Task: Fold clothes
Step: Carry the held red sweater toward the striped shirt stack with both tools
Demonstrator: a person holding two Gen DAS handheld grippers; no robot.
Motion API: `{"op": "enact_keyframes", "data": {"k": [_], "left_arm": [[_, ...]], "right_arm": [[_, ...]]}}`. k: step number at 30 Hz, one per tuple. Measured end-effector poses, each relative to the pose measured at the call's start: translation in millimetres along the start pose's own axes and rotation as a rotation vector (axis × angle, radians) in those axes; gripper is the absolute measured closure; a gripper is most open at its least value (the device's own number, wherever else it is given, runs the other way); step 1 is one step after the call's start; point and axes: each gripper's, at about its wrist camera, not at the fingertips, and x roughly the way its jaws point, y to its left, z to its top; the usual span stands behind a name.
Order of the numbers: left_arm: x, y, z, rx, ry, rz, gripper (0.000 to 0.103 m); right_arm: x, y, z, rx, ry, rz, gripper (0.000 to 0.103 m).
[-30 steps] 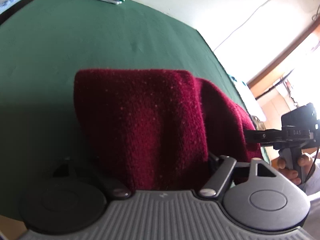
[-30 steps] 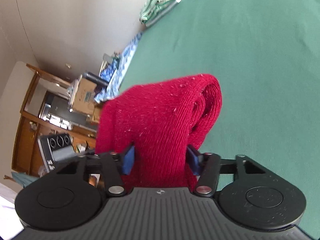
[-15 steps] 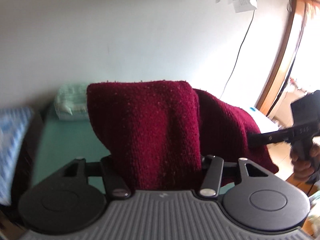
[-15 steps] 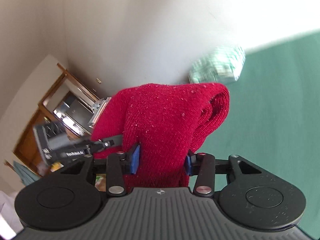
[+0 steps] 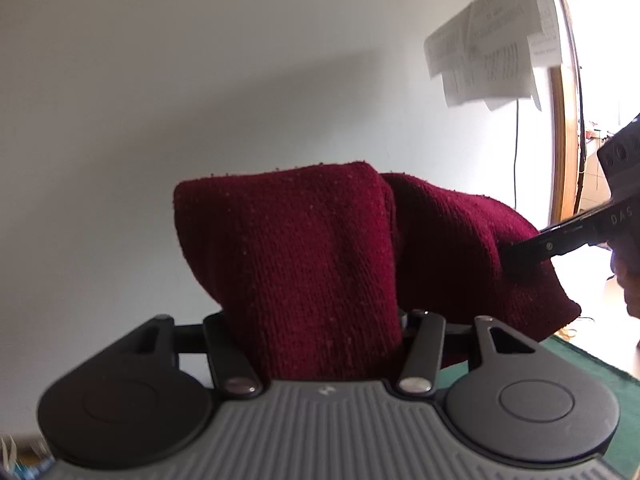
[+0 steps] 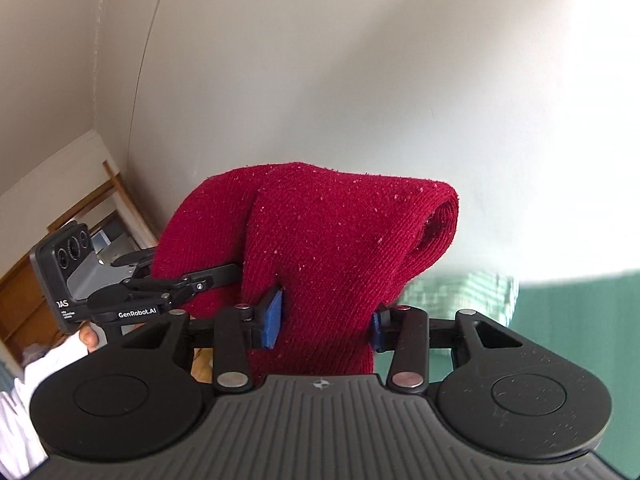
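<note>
The dark red knitted sweater (image 5: 304,264) hung bunched between the left tool (image 5: 320,344) and the right tool (image 6: 324,320), each pinching a thick fold between its jaws, which had just been closing; the cloth rose ahead of both, clear of the green counter (image 6: 580,320).

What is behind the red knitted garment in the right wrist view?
Behind the red knitted garment are the white wall and, lower right, a folded green-and-white cloth on the green surface. The garment covers part of that cloth.
</note>
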Motion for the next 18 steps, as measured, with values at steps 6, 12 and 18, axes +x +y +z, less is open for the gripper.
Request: {"op": "enact_keyframes", "data": {"k": [6, 12, 18], "left_arm": [[10, 57, 50, 0.11, -0.099, 0.039, 0.049], [65, 105, 8, -0.009, -0.102, 0.025, 0.049], [156, 119, -72, -0.077, 0.002, 0.05, 0.049]], "right_arm": [[34, 40, 66, -0.125, -0.09, -0.066, 0.065], [84, 18, 68, -0.141, -0.143, -0.089, 0.066], [162, -67, 32, -0.064, -0.052, -0.115, 0.067]]}}
